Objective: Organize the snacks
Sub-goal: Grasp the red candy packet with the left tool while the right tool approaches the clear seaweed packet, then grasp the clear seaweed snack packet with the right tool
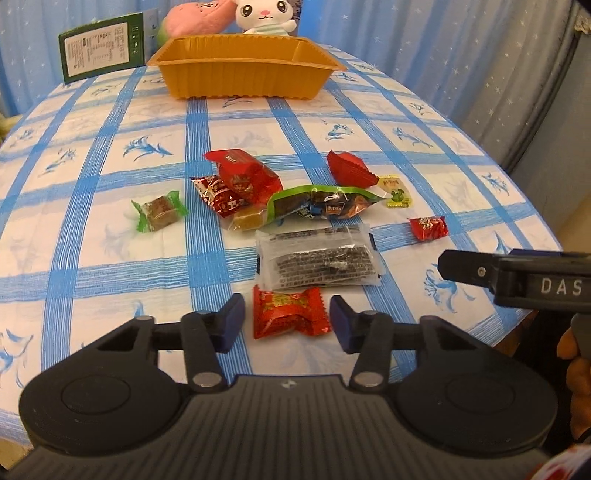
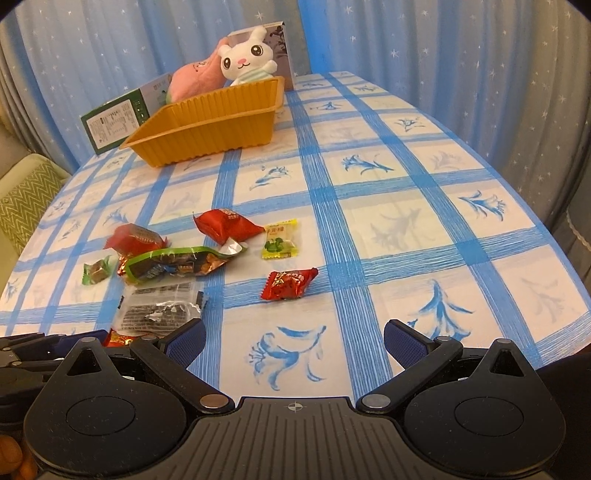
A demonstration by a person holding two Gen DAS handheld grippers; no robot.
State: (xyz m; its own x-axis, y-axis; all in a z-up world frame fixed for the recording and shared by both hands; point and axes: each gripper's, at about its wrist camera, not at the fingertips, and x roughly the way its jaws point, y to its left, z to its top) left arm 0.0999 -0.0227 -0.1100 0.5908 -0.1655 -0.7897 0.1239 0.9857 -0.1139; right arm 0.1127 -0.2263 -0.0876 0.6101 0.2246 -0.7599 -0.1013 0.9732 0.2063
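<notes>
Several wrapped snacks lie in a loose group on the blue-checked tablecloth. My left gripper (image 1: 287,320) is open, its jaws on either side of a red candy (image 1: 290,312) without touching it. Beyond it lie a clear dark packet (image 1: 319,259), a green-edged packet (image 1: 321,202), red packets (image 1: 245,175), a green-wrapped cube (image 1: 159,210) and a yellow-green sweet (image 1: 397,191). My right gripper (image 2: 294,341) is open and empty above bare cloth, a small red candy (image 2: 289,283) ahead of it. An orange tray (image 1: 243,70) stands at the far end; it also shows in the right wrist view (image 2: 210,123).
A green box (image 1: 101,46), a plush rabbit (image 1: 266,16) and a pink plush (image 1: 199,18) stand behind the tray. Blue curtains surround the table. The table's right edge (image 1: 517,206) curves close by. The right gripper's body (image 1: 517,275) reaches in at the left view's right side.
</notes>
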